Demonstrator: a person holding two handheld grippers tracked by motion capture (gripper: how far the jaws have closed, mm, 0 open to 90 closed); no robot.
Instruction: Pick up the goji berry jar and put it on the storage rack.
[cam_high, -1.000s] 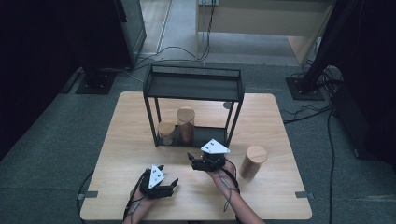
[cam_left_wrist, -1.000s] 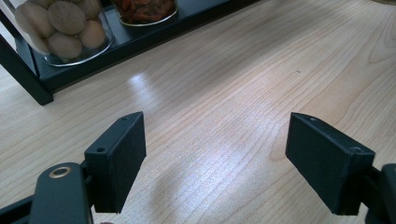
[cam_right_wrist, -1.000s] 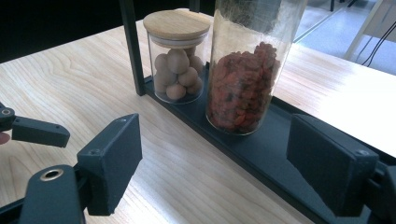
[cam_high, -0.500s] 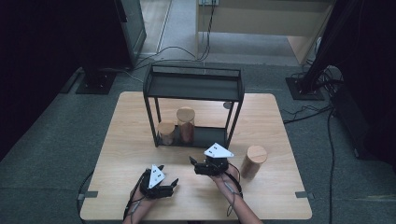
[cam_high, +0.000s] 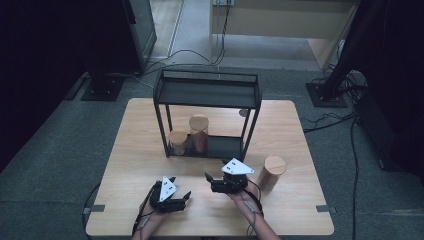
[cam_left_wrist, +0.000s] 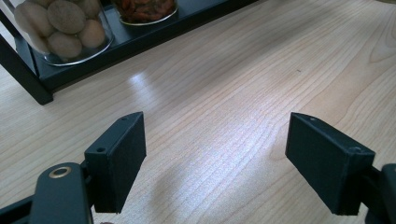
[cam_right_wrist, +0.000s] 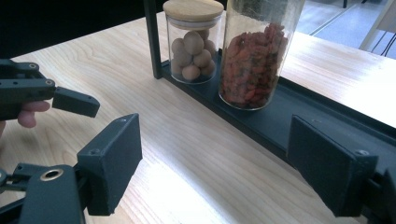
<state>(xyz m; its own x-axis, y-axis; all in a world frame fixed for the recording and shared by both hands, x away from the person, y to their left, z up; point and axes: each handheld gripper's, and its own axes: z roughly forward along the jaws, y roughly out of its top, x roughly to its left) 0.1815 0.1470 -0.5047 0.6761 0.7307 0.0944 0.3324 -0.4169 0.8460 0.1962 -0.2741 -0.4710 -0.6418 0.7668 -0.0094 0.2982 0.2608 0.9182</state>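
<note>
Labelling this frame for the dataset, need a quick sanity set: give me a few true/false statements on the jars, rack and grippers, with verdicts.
1. Both the left gripper and the right gripper have their jaws apart with nothing between them. True.
2. Two glass jars stand on the black metal rack's lower shelf. True: the short jar of round brown balls beside the tall jar of red dried pieces.
3. The wooden-lidded jar on the table sits left of the left gripper. False: it stands right of the right gripper.
4. The rack's top shelf carries a jar. False: it is bare.
</note>
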